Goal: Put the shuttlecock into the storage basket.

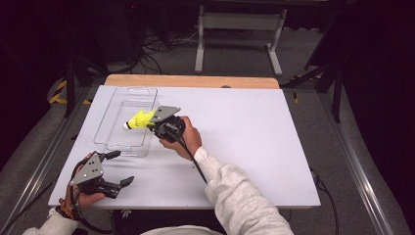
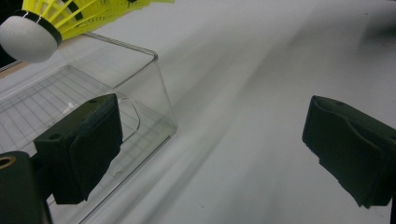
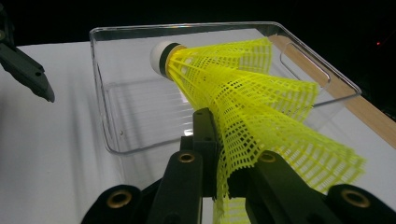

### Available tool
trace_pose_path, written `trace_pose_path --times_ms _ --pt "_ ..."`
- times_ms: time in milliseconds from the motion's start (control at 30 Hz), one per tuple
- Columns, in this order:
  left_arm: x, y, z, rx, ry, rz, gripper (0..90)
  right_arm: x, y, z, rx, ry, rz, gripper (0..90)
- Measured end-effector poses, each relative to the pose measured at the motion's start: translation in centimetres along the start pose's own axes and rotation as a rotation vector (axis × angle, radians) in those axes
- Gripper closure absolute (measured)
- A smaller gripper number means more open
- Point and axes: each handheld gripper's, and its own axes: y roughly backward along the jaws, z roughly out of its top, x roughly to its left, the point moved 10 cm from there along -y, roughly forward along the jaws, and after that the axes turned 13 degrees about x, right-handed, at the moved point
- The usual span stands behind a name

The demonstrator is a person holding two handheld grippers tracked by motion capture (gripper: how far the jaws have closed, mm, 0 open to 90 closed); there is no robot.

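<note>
Shuttlecock [image 1: 139,120]: yellow mesh skirt with a white cork nose, pinched at the skirt in your right gripper [image 1: 155,123] and held in the air over the near right part of the clear tray [image 1: 110,120], nose pointing away from your hand.
Right gripper: jaws clamped tight on the skirt; in the right gripper view the mesh [image 3: 261,116] is squashed flat between the two black jaws.
Left gripper [image 1: 121,169]: jaws wide apart and holding nothing, resting low on the white table [image 1: 254,147] just beside the tray's near end.
Tray: clear plastic, ribbed floor, cut-out handles at both ends, lying on the left side of the table; I see nothing inside it.
Step in hand: likely carrying the shuttlecock over the tray to set it inside.
Doing it well: bring your right hand further over the tray's middle, so the cork nose clears the rim, then lower it close to the floor before you let go; dropped from height, something this light may bounce or roll out.
Left hand: you could steady the tray's near end if it slides.
</note>
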Motion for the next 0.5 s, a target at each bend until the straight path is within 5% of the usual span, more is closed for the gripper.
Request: trace_pose_path --times_ms 500 --pt "-0.1 0.0 0.0 0.000 -0.006 -0.005 6.1 1.4 -2.1 2.0 0.029 0.050 0.030 87.1"
